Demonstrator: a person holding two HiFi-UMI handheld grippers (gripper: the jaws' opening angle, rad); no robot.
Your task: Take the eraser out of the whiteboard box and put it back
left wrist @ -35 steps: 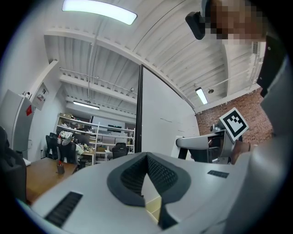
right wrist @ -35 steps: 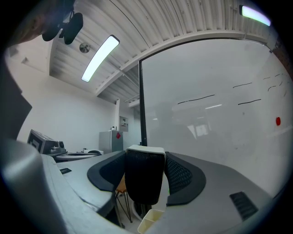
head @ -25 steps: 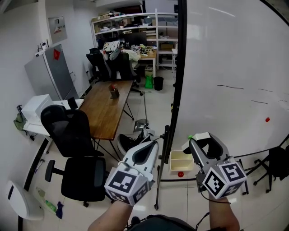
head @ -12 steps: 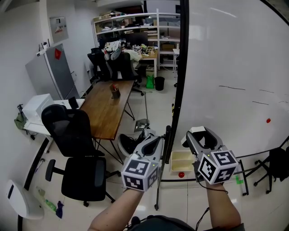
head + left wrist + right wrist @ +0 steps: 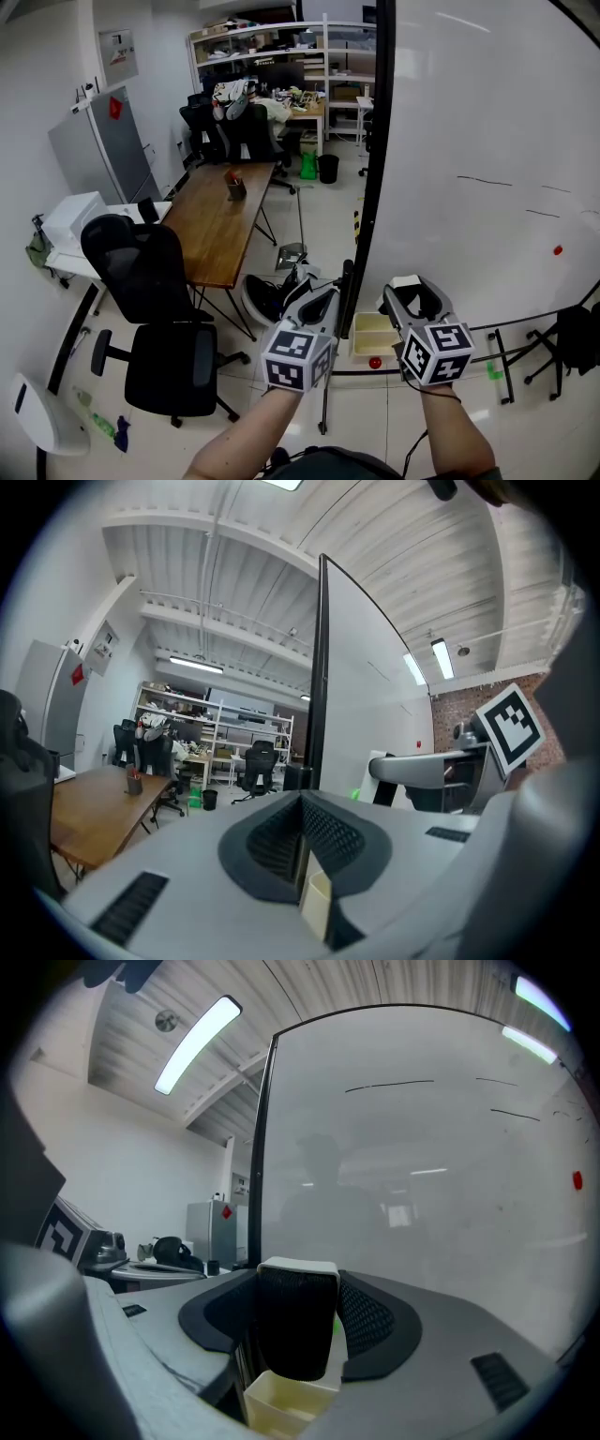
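In the head view my right gripper [image 5: 409, 287] is shut on the eraser [image 5: 406, 281], a block with a white back and black felt. It hangs just above the cream whiteboard box [image 5: 373, 335] at the foot of the whiteboard [image 5: 487, 141]. The right gripper view shows the eraser [image 5: 296, 1321] upright between the jaws of the right gripper [image 5: 298, 1283], with the box [image 5: 281, 1408] right below. My left gripper [image 5: 317, 292] is shut and holds nothing, left of the box beside the board's black frame. In the left gripper view the left gripper [image 5: 302, 808] has its pads together, and a box corner [image 5: 317, 907] shows beneath them.
A red ball [image 5: 375, 362] lies on the floor under the box. A red magnet [image 5: 557, 250] sticks to the board. A wooden desk [image 5: 220, 225] and black office chairs [image 5: 155, 300] stand to the left. The board's stand legs [image 5: 506, 366] spread at the right.
Both grippers have sunk and drawn closer together toward the box. The eraser has stayed in the right gripper.
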